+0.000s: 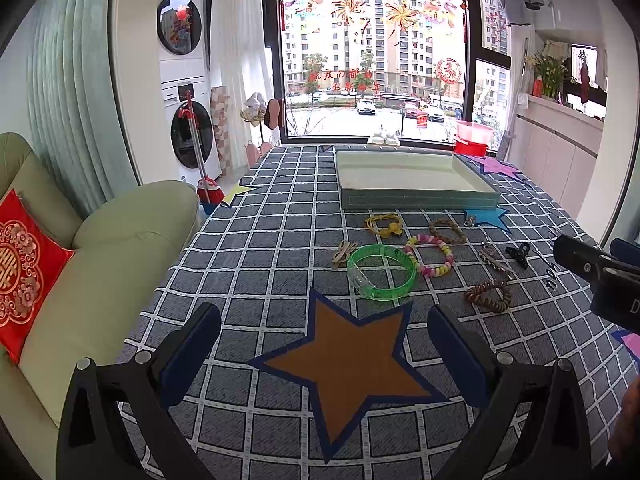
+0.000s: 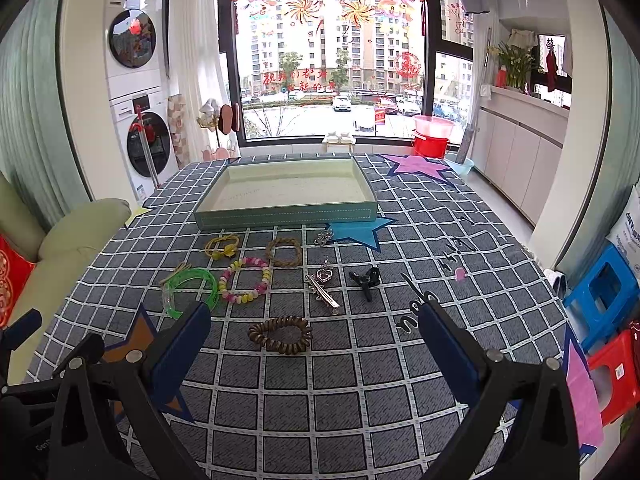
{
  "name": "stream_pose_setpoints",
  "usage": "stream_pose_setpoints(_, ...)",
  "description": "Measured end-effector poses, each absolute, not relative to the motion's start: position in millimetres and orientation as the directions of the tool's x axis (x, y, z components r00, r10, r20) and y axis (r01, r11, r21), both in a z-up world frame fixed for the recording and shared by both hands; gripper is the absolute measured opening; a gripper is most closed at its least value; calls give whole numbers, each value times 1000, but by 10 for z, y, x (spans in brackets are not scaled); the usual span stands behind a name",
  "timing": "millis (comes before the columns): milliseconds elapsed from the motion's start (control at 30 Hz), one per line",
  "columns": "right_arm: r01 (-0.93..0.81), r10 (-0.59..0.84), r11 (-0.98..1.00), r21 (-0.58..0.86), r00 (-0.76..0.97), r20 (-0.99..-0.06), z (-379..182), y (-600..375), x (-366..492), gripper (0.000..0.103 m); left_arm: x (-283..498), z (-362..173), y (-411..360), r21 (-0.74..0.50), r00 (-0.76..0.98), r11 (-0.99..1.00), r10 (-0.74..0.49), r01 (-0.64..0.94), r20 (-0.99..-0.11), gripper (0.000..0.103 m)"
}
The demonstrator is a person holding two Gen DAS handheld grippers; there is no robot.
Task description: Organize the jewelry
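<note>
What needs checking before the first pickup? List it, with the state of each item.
1. Left gripper open and holding nothing: ok.
2. Right gripper open and holding nothing: ok.
3. Tray has free room for the pieces: ok, nothing shows in it.
4. Brown coil hair tie, nearest the right gripper, lies apart from the other pieces: ok.
5. Green bangle free to lift alone: not ok, a tan band lies against its edge.
6. Silver hair clip separate from the heart pendant: cannot tell, they look as if they touch.
</note>
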State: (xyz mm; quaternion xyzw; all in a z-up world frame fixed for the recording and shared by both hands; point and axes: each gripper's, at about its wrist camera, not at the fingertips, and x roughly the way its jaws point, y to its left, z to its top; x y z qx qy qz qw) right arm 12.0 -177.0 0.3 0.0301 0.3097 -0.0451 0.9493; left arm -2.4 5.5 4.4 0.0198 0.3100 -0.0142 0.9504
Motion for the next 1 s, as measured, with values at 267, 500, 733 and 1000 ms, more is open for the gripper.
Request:
stream_pose_setpoints(267, 103, -66, 994, 30, 804, -590, 9, -1763, 124, 103, -24, 34, 52, 29, 807, 999, -14, 39, -590, 103)
stream_pose_setpoints(500, 104, -66, 994, 31, 804, -592, 5, -1768, 124, 103, -24, 3, 37, 27, 802, 999, -17, 42, -598, 103)
stream_pose_setpoints(733, 103, -64, 994, 31, 801, -595, -32, -1764, 119, 103, -9, -25, 38, 25, 795, 999, -18, 42, -606, 103)
stream_pose_setpoints(1000, 96, -46, 994, 50, 795, -605, -97, -1791, 124, 103, 40, -69, 32, 43, 785, 999, 2, 31, -619, 103)
